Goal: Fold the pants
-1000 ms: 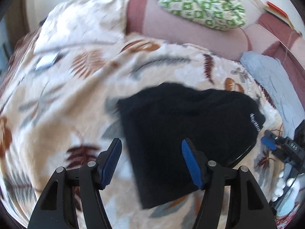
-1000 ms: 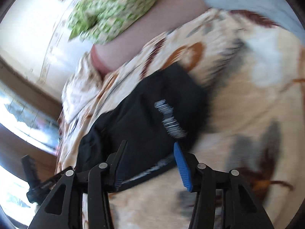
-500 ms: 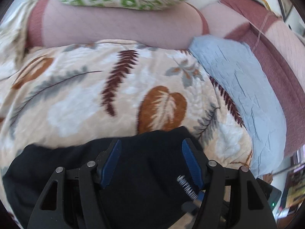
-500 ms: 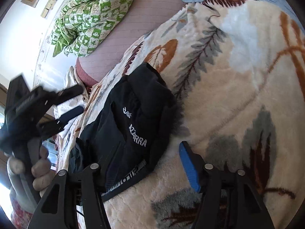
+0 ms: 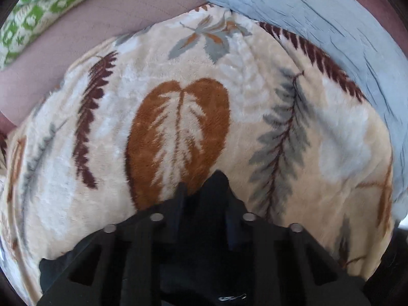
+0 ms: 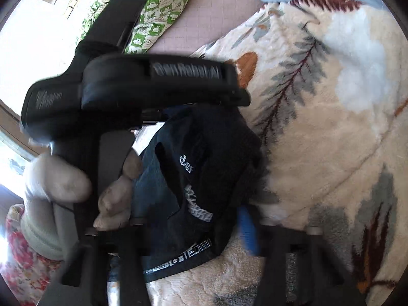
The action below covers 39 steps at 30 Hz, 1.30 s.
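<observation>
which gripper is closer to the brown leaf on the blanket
Left. The left gripper, closing on the black pants, has its tips at the brown leaf's lower edge. The right gripper is closing on the pants' printed edge, well short of it.

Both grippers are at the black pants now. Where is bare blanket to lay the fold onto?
Free: the leaf-print blanket beyond the left gripper, from the black pants out to the blue-grey cloth and the mauve sheet. Crowded: the near corner, where the jaws of the left gripper and the right gripper are closing on the pants.
</observation>
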Tool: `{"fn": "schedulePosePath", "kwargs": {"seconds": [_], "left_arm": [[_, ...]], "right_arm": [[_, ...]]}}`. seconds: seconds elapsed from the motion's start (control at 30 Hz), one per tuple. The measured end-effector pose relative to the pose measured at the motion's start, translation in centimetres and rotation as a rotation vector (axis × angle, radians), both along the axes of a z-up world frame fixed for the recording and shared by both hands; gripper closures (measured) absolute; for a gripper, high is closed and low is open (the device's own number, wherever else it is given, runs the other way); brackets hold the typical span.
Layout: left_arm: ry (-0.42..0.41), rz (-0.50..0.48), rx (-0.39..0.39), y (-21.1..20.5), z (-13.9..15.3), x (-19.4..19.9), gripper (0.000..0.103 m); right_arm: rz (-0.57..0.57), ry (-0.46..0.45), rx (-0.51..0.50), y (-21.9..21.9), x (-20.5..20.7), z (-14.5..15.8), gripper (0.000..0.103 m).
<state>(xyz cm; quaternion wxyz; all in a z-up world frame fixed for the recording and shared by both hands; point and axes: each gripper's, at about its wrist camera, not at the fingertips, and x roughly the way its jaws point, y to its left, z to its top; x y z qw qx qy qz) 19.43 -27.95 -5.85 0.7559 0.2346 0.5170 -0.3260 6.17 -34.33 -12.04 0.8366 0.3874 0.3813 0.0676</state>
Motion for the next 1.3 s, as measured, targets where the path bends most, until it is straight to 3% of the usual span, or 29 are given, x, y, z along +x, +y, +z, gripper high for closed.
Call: {"fn": "schedulePosePath", "kwargs": {"seconds": [0.07, 0.23, 0.47, 0.7, 0.77, 0.97, 1.0, 1.07, 1.17, 1.27, 1.3], "left_arm": [[0.002, 0.018, -0.053, 1.7, 1.4, -0.1, 0.086], [0.011, 0.096, -0.23, 7.4, 5.9, -1.1, 0.086], [0.004, 0.222, -0.358, 17.1, 9.3, -1.6, 0.085], [0.106, 0.445, -0.521, 29.5, 7.3, -0.1, 0.077], [0.112, 0.5, -0.511, 31.4, 5.9, 0.2, 0.069], [0.115, 0.556, -0.543, 35.7, 4.1, 0.1, 0.067], [0.118, 0.559, -0.535, 36.3, 3.9, 0.0, 0.064], [0.12, 0.578, -0.505, 37.5, 3.4, -0.3, 0.042], [0.11, 0.619, -0.487, 39.8, 3.1, -1.3, 0.04], [0.094, 0.712, -0.553, 43.3, 2.8, -2.6, 0.036], [0.063, 0.776, -0.562, 44.6, 2.8, -3.3, 0.036]], "right_arm": [[0.009, -0.017, 0.01, 0.1, -0.1, 0.4, 0.079], [0.115, -0.139, -0.105, 3.4, -1.3, 5.0, 0.08], [0.303, -0.206, -0.24, 11.2, -1.6, 9.3, 0.08], [0.489, -0.19, -0.345, 21.0, 0.3, 9.9, 0.08], [0.523, -0.169, -0.405, 23.3, 0.7, 9.3, 0.08], [0.593, -0.102, -0.482, 27.1, 2.0, 6.8, 0.08], [0.6, -0.098, -0.494, 27.5, 2.1, 6.6, 0.08], [0.619, -0.085, -0.532, 28.1, 2.4, 5.9, 0.078], [0.64, -0.082, -0.604, 28.9, 2.3, 5.5, 0.077], [0.667, -0.088, -0.632, 28.9, 0.8, 6.1, 0.062], [0.684, -0.095, -0.608, 28.7, 0.5, 6.5, 0.047]]}}
